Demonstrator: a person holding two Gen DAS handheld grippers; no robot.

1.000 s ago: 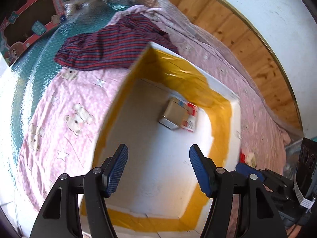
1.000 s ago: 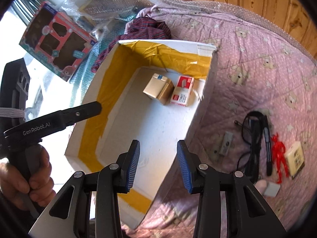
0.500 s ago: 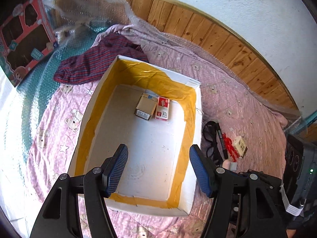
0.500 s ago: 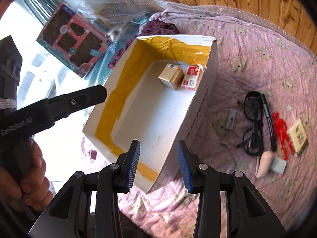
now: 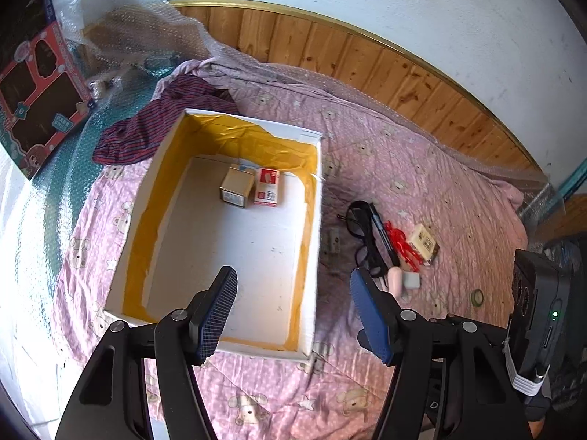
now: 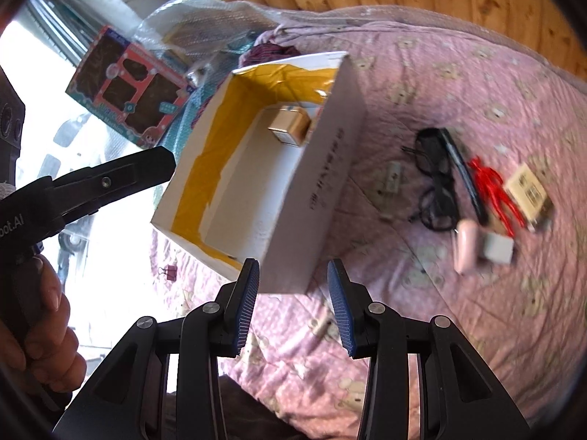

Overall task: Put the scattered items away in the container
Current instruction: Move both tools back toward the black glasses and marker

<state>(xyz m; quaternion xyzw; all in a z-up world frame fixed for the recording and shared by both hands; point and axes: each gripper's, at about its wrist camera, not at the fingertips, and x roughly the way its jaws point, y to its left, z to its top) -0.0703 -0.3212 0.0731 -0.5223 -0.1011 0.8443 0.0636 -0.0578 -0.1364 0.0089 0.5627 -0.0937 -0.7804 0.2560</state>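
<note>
Left wrist view: left gripper [image 5: 291,311], jaws wide apart and empty, above white box [image 5: 316,256]; glasses [image 5: 361,234] scattered right of it. Right gripper [image 6: 291,302] likewise agape, empty.

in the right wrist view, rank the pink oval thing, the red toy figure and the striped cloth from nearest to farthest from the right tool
1. Pink oval thing: on the quilt, ahead and right of the right tool.
2. Red toy figure: farther right, beside the black glasses.
3. Striped cloth: beyond the box's far end.
</note>
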